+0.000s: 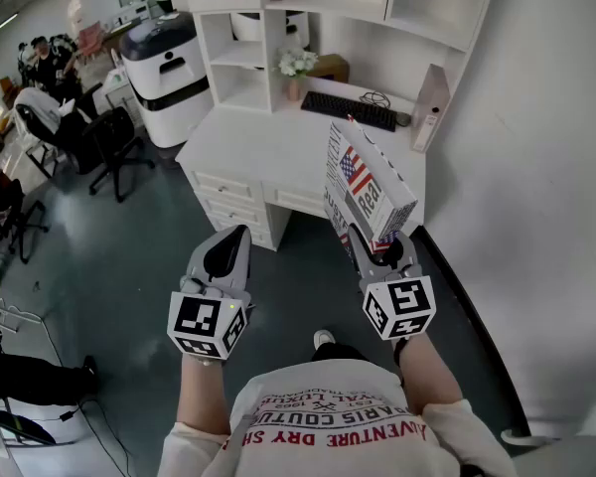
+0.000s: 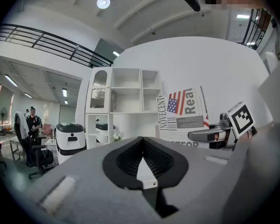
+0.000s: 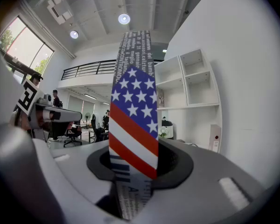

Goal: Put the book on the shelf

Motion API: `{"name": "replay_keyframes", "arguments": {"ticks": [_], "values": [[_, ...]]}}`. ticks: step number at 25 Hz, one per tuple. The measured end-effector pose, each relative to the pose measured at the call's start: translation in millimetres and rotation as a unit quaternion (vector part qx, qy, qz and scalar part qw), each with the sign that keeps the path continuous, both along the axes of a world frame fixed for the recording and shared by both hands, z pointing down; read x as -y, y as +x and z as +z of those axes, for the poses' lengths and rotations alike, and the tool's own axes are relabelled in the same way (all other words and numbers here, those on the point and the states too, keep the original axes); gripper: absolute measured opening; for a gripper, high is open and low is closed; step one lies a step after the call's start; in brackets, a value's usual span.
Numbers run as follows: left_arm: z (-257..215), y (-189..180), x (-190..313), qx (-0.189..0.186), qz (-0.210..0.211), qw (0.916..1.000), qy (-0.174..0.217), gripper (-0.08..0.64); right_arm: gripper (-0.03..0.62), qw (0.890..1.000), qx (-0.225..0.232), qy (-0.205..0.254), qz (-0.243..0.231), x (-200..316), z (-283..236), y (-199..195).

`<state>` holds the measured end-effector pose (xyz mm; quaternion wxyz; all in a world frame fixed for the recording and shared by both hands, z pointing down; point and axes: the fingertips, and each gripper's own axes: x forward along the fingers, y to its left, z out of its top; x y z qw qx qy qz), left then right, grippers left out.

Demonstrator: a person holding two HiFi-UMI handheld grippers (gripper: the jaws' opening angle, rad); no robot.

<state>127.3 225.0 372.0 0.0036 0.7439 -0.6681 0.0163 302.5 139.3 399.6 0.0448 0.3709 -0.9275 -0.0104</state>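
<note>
A book (image 1: 363, 187) with a flag cover and newsprint sides stands upright in my right gripper (image 1: 373, 238), whose jaws are shut on its lower edge. In the right gripper view the book's spine (image 3: 133, 120) rises from between the jaws. The white shelf unit (image 1: 278, 28) stands on a white desk (image 1: 248, 152) ahead of me, several open compartments showing. My left gripper (image 1: 230, 251) hangs to the left of the book, jaws closed together with nothing between them (image 2: 142, 164). The book (image 2: 184, 113) shows to its right in the left gripper view.
On the desk lie a black keyboard (image 1: 350, 110), a small flower pot (image 1: 296, 68) and a white box (image 1: 429, 107). A white and black machine (image 1: 164, 73) stands left of the desk. Office chairs (image 1: 104, 137) and seated people are at the far left. A white wall runs along the right.
</note>
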Motion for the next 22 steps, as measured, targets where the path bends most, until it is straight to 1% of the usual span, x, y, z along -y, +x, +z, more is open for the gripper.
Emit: {"name": "replay_keyframes", "arguments": {"ticks": [5, 12, 19, 22], "values": [[2.3, 0.2, -0.2, 0.001, 0.0, 1.0, -0.003, 0.003, 0.153, 1.0, 0.003, -0.004, -0.002, 0.3, 1.9, -0.8], [-3.3, -4.3, -6.3, 0.0, 0.0, 1.0, 0.0, 0.003, 0.153, 1.0, 0.006, -0.008, 0.007, -3.3, -1.3, -2.0], [-0.1, -10.1, -14.6, -0.01, -0.003, 0.9999, -0.001, 0.003, 0.153, 1.0, 0.004, -0.002, 0.006, -6.4, -2.2, -4.9], [2.5, -26.0, -12.5, -0.01, -0.012, 0.9999, 0.002, 0.003, 0.153, 1.0, 0.007, -0.002, 0.002, 2.2, -1.8, -20.0]]}}
